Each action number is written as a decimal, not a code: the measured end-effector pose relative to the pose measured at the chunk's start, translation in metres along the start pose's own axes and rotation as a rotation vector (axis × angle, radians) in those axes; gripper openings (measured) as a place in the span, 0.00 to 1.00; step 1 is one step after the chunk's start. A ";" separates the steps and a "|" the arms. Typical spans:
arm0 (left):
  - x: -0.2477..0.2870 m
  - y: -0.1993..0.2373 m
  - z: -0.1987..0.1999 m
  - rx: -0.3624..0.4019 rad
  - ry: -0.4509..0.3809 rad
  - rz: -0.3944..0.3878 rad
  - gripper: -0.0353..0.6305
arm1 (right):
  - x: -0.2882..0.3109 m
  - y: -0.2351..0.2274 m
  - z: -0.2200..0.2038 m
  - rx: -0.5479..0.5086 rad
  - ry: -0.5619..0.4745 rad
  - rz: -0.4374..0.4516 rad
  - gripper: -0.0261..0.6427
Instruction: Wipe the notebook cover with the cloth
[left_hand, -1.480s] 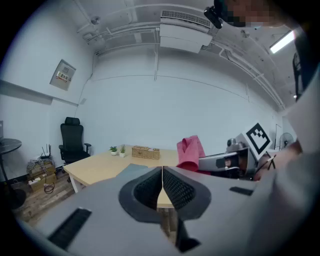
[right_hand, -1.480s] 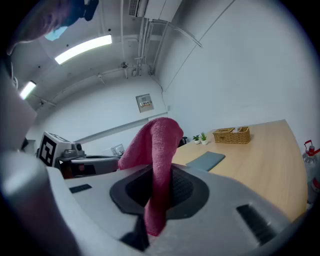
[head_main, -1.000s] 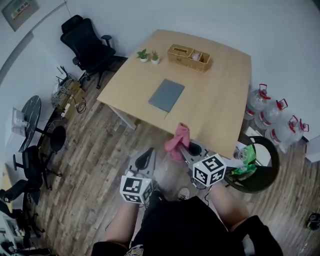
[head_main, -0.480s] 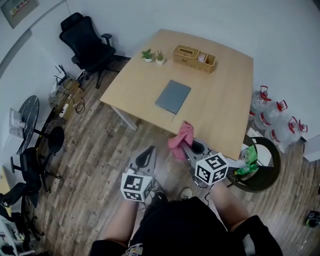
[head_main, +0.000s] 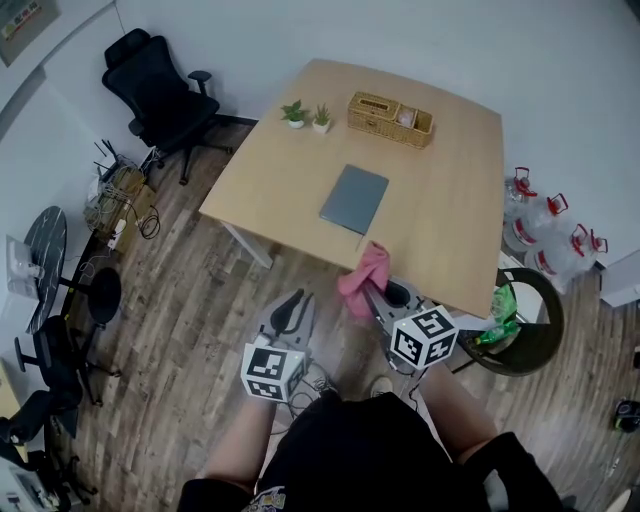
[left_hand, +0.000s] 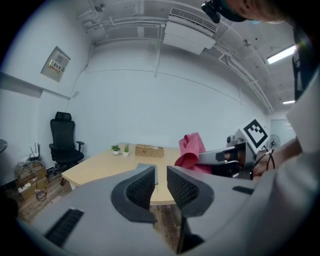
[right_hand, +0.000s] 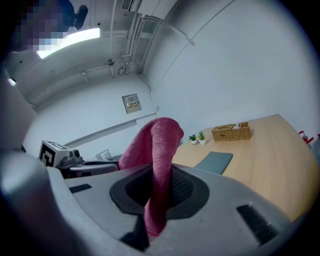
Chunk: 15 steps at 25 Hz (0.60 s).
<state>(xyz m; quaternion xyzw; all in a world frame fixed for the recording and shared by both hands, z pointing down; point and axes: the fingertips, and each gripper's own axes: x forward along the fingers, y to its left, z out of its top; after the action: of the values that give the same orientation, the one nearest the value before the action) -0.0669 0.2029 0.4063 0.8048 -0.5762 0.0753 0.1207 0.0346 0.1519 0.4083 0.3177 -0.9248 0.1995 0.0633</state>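
A grey notebook (head_main: 354, 199) lies closed in the middle of the light wooden table (head_main: 450, 230); it also shows in the right gripper view (right_hand: 215, 162). My right gripper (head_main: 372, 295) is shut on a pink cloth (head_main: 363, 278) that stands up from its jaws (right_hand: 155, 145), at the table's near edge. My left gripper (head_main: 292, 305) hangs over the floor short of the table. Its jaws have just been opening and stand slightly apart with nothing between them (left_hand: 160, 175). The left gripper view shows the cloth (left_hand: 191, 150) to its right.
A wicker basket (head_main: 390, 117) and two small potted plants (head_main: 307, 115) stand at the table's far edge. A black office chair (head_main: 150, 85) is at the left. Water bottles (head_main: 545, 235) and a round black bin with green bags (head_main: 525, 325) are at the right.
Both grippers have moved forward toward the table, the cloth still in the right one. The cloth now overlaps the table's near edge.
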 end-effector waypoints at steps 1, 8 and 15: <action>0.001 0.006 0.000 0.006 -0.008 -0.010 0.15 | 0.005 0.002 0.000 -0.001 -0.001 -0.008 0.13; 0.003 0.027 -0.002 0.014 0.024 -0.088 0.29 | 0.025 0.013 0.006 0.001 -0.018 -0.068 0.13; 0.006 0.037 -0.007 0.015 0.045 -0.110 0.36 | 0.031 0.013 0.011 -0.001 -0.025 -0.104 0.13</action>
<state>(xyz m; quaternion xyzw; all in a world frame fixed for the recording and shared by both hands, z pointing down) -0.0997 0.1886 0.4188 0.8342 -0.5277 0.0911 0.1318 0.0028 0.1391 0.4013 0.3679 -0.9078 0.1917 0.0621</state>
